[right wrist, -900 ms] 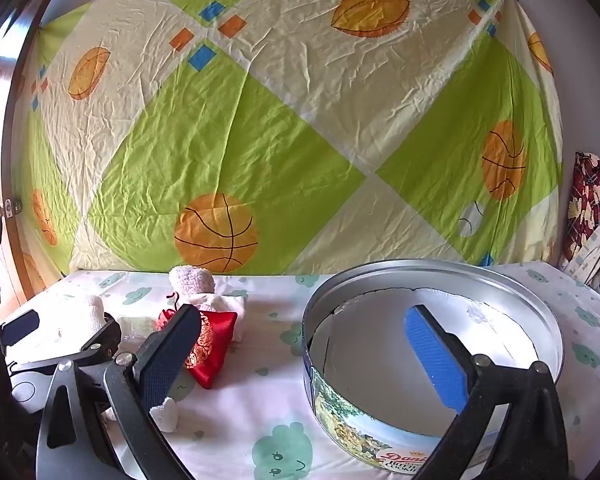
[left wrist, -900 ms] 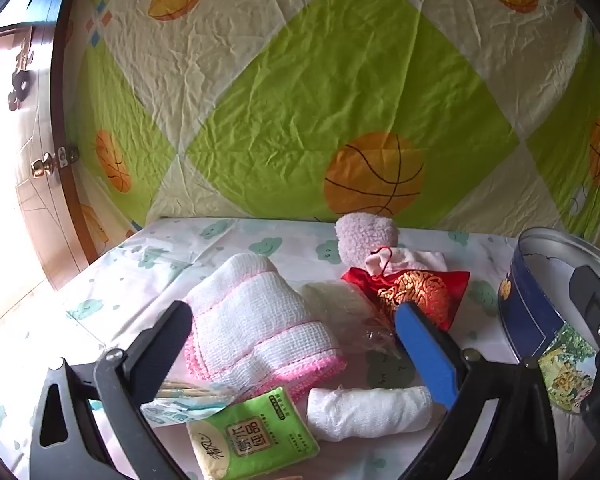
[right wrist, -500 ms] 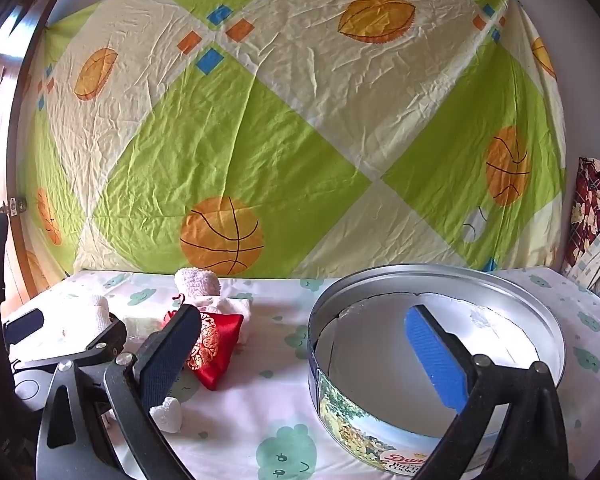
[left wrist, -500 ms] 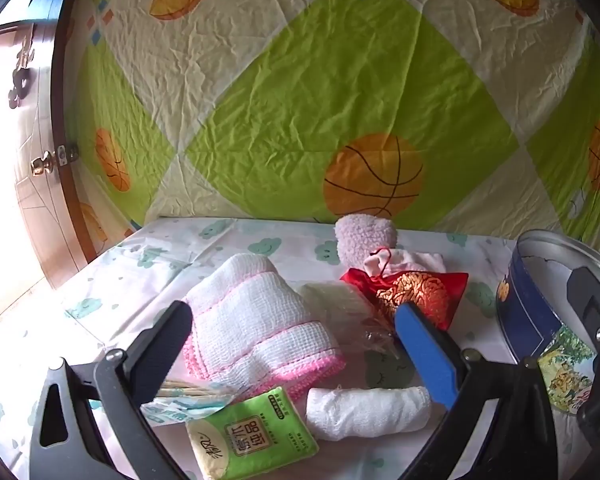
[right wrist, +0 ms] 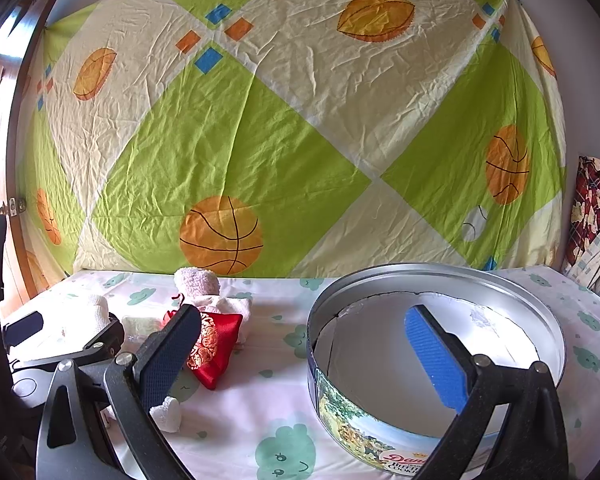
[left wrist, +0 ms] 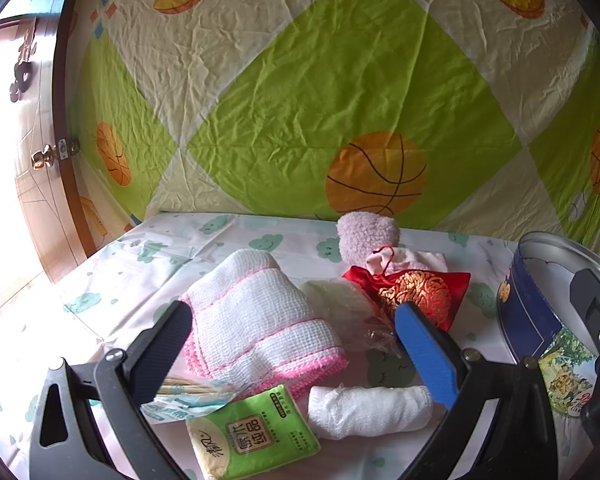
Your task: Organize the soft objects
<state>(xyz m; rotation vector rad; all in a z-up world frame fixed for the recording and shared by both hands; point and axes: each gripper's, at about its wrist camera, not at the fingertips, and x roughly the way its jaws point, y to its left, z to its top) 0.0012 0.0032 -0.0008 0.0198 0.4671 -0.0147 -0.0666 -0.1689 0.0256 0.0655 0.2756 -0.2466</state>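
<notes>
In the left wrist view my left gripper (left wrist: pixel 296 344) is open and empty above a folded white-and-pink cloth (left wrist: pixel 256 324). Near it lie a white gauze roll (left wrist: pixel 370 410), a green tissue pack (left wrist: pixel 254 436), a red embroidered pouch (left wrist: pixel 414 292), a pink fuzzy sock (left wrist: pixel 366 234) and a clear plastic bag (left wrist: pixel 340 304). In the right wrist view my right gripper (right wrist: pixel 304 354) is open and empty in front of a round cookie tin (right wrist: pixel 380 428), which holds nothing. The red pouch (right wrist: pixel 214 344) and the sock (right wrist: pixel 196 280) lie left of the tin.
A packet of toothpicks (left wrist: pixel 188 394) lies under the left finger. The tin (left wrist: pixel 528 312) stands at the right of the pile. A patterned sheet (right wrist: pixel 300 120) hangs behind the table. A wooden door (left wrist: pixel 28 160) is at the left. The other gripper (right wrist: pixel 60 344) shows at the left.
Both grippers have shifted only slightly; the right view has risen a little. Nothing was taken hold of or let go.
</notes>
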